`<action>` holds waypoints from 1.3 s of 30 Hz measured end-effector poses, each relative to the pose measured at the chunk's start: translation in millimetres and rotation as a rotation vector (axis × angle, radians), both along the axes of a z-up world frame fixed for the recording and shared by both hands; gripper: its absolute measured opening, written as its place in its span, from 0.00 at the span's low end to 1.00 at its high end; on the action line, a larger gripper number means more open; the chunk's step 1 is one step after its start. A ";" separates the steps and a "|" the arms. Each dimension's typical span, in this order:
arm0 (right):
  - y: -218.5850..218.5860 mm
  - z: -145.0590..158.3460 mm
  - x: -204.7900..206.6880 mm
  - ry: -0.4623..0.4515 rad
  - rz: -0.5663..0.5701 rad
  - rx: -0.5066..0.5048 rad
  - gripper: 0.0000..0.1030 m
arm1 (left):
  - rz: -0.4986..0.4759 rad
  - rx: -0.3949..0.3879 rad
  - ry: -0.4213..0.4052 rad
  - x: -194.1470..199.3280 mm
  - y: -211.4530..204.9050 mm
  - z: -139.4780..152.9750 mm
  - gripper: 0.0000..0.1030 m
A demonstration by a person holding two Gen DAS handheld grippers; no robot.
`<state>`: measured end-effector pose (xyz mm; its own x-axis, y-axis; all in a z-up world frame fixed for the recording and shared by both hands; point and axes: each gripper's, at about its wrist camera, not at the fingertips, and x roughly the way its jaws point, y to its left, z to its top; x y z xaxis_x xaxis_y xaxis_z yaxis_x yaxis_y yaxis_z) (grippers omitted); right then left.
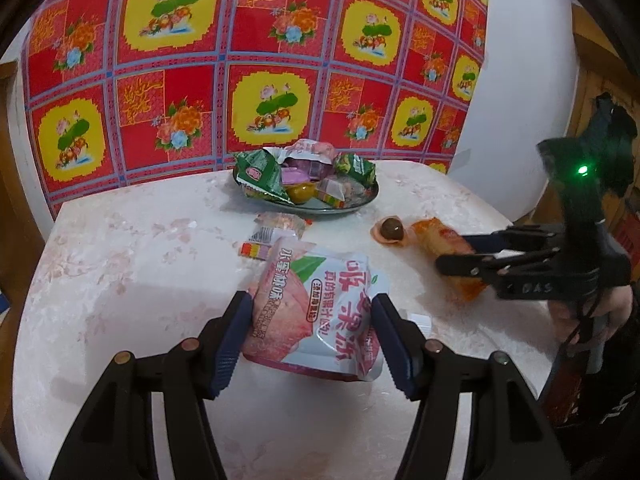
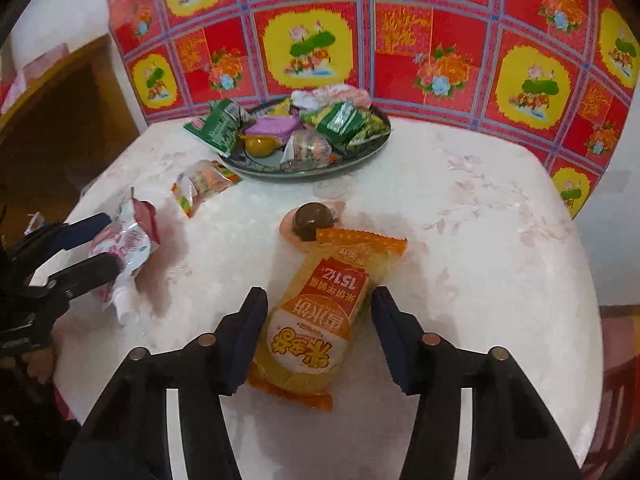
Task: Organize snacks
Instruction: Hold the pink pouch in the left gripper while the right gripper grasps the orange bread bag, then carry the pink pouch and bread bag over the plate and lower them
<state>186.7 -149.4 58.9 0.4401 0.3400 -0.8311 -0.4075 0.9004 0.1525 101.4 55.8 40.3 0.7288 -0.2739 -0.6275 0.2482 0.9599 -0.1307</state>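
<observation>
A pink-and-white peach jelly pouch (image 1: 316, 312) lies on the white table between the open fingers of my left gripper (image 1: 314, 320); the left finger touches its edge. An orange rice-cracker packet (image 2: 320, 320) lies between the open fingers of my right gripper (image 2: 320, 320), and it also shows in the left wrist view (image 1: 448, 254). The pouch appears in the right wrist view (image 2: 128, 240) with the left gripper (image 2: 100, 240) around it. The right gripper also shows in the left wrist view (image 1: 460, 248). A dark plate (image 1: 360, 202) holds several wrapped snacks.
A brown round candy on a pink base (image 1: 391, 230) lies near the orange packet. A small clear striped packet (image 1: 272, 232) lies in front of the plate (image 2: 360, 156). A red patterned cloth (image 1: 256, 60) hangs behind the table.
</observation>
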 end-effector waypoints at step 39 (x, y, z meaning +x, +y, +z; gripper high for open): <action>52.4 22.3 133.3 -0.192 0.183 0.009 0.48 | 0.067 0.044 0.112 210.4 -1.7 46.8 0.62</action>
